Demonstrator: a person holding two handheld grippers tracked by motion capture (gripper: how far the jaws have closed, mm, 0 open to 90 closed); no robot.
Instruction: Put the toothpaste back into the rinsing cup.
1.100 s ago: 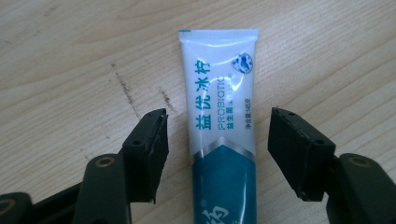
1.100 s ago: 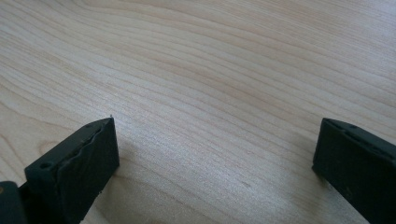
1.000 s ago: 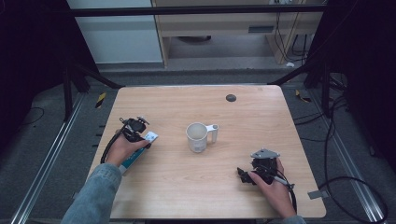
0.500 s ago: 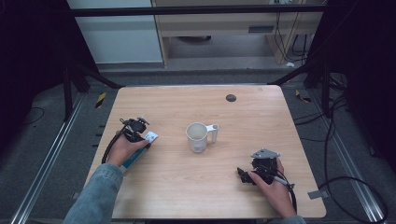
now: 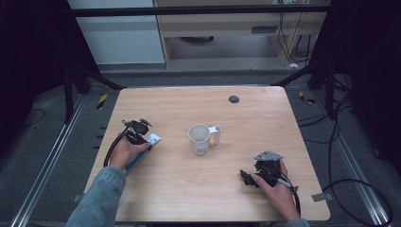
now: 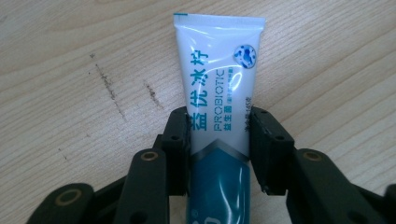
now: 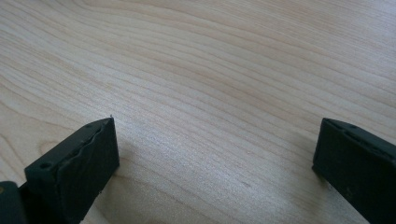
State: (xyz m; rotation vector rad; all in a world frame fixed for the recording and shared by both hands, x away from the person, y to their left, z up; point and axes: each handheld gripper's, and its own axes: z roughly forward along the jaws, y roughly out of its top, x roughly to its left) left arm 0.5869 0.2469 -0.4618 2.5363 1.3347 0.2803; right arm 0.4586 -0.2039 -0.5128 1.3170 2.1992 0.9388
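White-teal tube [image 6: 218, 116], flat on table [image 6: 70, 70]

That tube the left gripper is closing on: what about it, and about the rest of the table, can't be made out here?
- Tube: its cap end, left gripper view, cut off by the bottom edge behind the left gripper; in the high view the hand covers its middle.
- Mug: contents, high view, too small.
- Dark round spot on the table: too small to identify.

A white ceramic mug [image 5: 202, 138] with its handle pointing right stood upright near the middle of the light wooden table [image 5: 265, 118]. A small dark round disc [image 5: 233, 99] lay at the far side.
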